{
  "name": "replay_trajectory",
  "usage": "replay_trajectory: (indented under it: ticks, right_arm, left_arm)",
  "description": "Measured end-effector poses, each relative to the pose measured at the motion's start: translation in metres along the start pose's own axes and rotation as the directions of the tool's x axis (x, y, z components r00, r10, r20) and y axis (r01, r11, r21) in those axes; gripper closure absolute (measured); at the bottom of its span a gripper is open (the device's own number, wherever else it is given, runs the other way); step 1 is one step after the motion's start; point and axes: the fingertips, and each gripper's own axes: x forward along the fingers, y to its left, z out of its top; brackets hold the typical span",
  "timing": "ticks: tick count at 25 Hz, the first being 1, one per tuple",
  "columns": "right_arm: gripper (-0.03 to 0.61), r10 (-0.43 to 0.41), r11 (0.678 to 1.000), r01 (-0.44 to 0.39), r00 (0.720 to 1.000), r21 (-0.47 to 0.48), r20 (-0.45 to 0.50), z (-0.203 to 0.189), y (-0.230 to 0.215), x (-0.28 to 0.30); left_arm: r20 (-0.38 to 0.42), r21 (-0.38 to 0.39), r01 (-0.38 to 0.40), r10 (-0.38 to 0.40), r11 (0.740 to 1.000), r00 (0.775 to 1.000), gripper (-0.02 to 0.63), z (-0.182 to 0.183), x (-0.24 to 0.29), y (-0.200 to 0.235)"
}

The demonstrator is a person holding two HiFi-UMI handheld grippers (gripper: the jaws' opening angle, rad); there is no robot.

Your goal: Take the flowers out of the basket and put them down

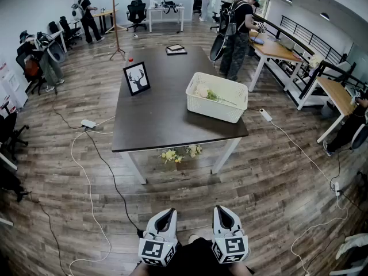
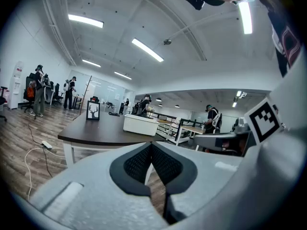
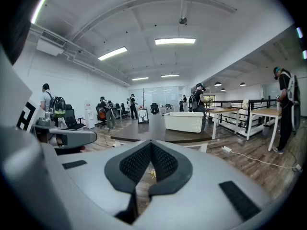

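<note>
Flowers (image 1: 208,94) lie in the white basket (image 1: 221,112) on the worktop (image 1: 164,111). Left hand-held gripper (image 1: 166,213) and right hand-held gripper (image 1: 222,211): jaws closed, empty, well apart from the worktop.

The table (image 1: 167,114) has a dark, smooth, matt top on white-finished legs. The basket (image 1: 217,109) is white plastic with perforated walls. The floor (image 1: 276,183) is wood-grain plank with a slight sheen. The left gripper (image 1: 166,213) and right gripper (image 1: 222,210) have smooth, matt, pale-grey plastic shells; their pads (image 2: 139,164) are dark and finely textured.
</note>
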Motion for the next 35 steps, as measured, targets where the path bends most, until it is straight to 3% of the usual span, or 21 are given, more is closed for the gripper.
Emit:
replay_trajectory:
  ticks: [4, 12, 16, 20, 24, 35]
  right_arm:
    - [0.572, 0.014, 0.999, -0.013, 1.000, 0.047, -0.023, -0.012, -0.005, -0.003]
    - [0.572, 0.021, 0.999, -0.020, 0.999, 0.029, -0.031, -0.018, -0.001, 0.005]
    - [0.571, 0.015, 0.999, -0.015, 1.000, 0.045, -0.005, -0.014, 0.000, 0.008]
    - [0.571, -0.009, 0.998, 0.009, 1.000, 0.063, 0.002, -0.016, -0.004, 0.012]
    - [0.571, -0.012, 0.996, 0.012, 1.000, 0.089, -0.003, -0.018, -0.003, 0.016]
    - [0.572, 0.053, 0.996, -0.053, 0.999, 0.078, 0.006, -0.011, -0.036, 0.064]
  left_arm:
    - [-0.037, 0.006, 0.010, -0.009, 1.000, 0.999, 0.604, -0.007, -0.001, -0.006]
    - [-0.031, -0.009, 0.024, -0.024, 1.000, 0.999, 0.604, -0.004, 0.015, -0.001]
    - [0.005, -0.054, 0.068, -0.068, 0.996, 0.998, 0.604, 0.001, 0.020, 0.003]
    - [-0.008, -0.046, 0.079, -0.079, 0.996, 0.997, 0.604, 0.000, 0.028, 0.008]
    - [-0.012, -0.102, 0.095, -0.097, 0.990, 0.995, 0.604, 0.003, 0.032, 0.012]
    - [-0.021, -0.066, 0.044, -0.046, 0.997, 0.999, 0.604, 0.008, 0.078, 0.019]
